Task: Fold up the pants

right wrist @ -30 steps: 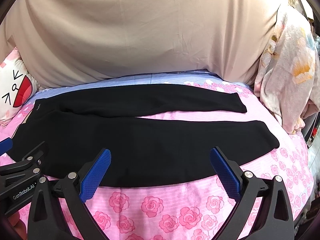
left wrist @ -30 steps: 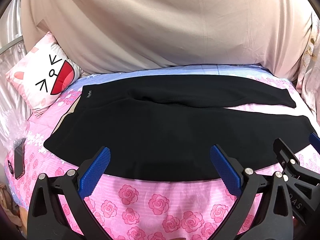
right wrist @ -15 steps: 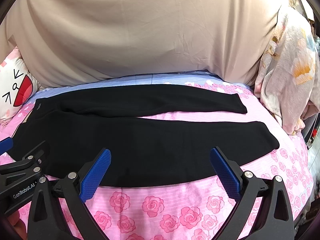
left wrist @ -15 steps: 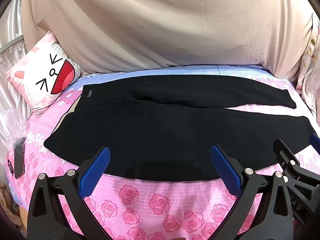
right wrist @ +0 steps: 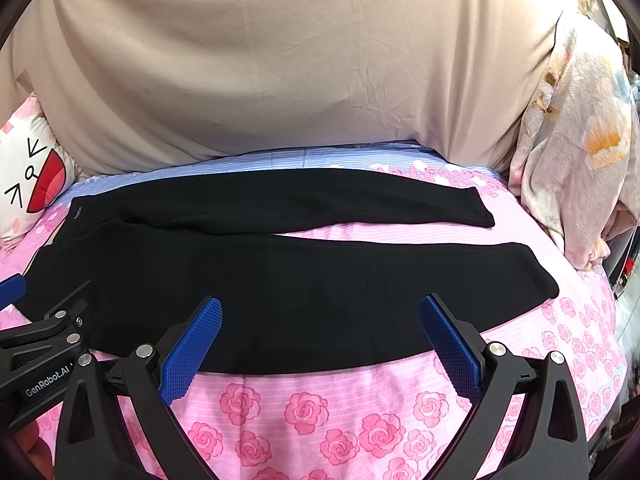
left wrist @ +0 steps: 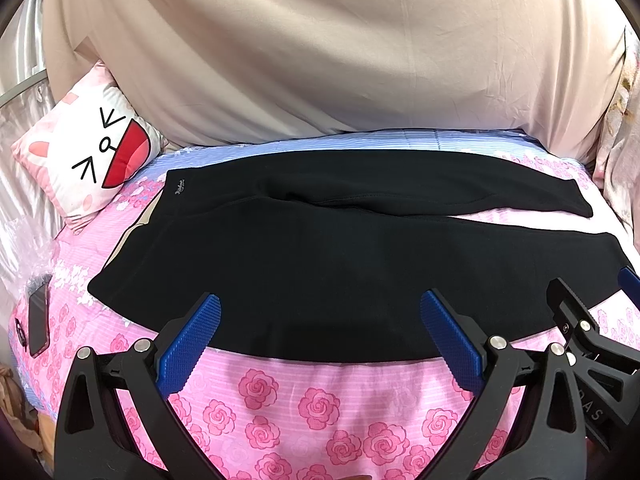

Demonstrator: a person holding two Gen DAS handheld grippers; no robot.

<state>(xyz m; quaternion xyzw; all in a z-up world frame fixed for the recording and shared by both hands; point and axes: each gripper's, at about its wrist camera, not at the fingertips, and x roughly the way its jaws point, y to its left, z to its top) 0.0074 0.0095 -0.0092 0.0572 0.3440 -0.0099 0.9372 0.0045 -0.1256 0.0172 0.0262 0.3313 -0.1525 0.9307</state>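
Observation:
Black pants (left wrist: 320, 264) lie flat on a pink rose-print bedspread (left wrist: 304, 408), waistband to the left, both legs stretching right with a gap between the cuffs. They also show in the right wrist view (right wrist: 304, 280). My left gripper (left wrist: 320, 320) is open and empty, hovering at the near edge of the pants by the waist end. My right gripper (right wrist: 320, 324) is open and empty, hovering at the near edge of the front leg. Each gripper appears at the side of the other's view.
A beige sheet (left wrist: 320, 60) covers the wall behind the bed. A cartoon-face pillow (left wrist: 88, 160) sits at the far left. A phone (left wrist: 38, 316) lies at the bed's left edge. Floral bedding (right wrist: 580, 160) is piled at the right.

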